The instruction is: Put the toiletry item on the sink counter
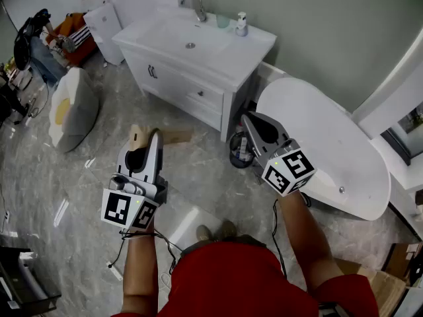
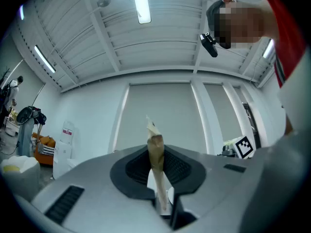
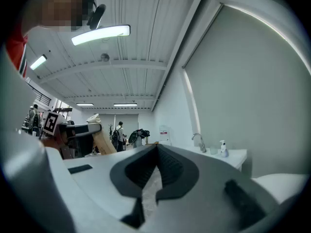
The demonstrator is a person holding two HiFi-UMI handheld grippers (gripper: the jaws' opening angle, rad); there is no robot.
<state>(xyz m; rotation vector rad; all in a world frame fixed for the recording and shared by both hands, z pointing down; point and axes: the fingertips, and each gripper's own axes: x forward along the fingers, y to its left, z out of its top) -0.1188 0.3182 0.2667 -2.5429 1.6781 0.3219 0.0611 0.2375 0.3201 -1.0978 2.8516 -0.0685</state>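
Head view: the left gripper (image 1: 153, 139) is clamped on a tan toiletry item (image 1: 138, 136), whose kind is hard to tell. It is well short of the white sink counter (image 1: 218, 55), with bare floor (image 1: 192, 170) between them. The counter's front is bare, and a bottle (image 1: 242, 24) stands at its back edge.

Left gripper view: the jaws pinch the thin item edge-on, and its crumpled top pokes above them.

Right gripper view: the right gripper (image 3: 156, 147) has its jaws together with nothing between them.

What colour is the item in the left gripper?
Tan brown, like kraft paper: the item shows best in the left gripper view.
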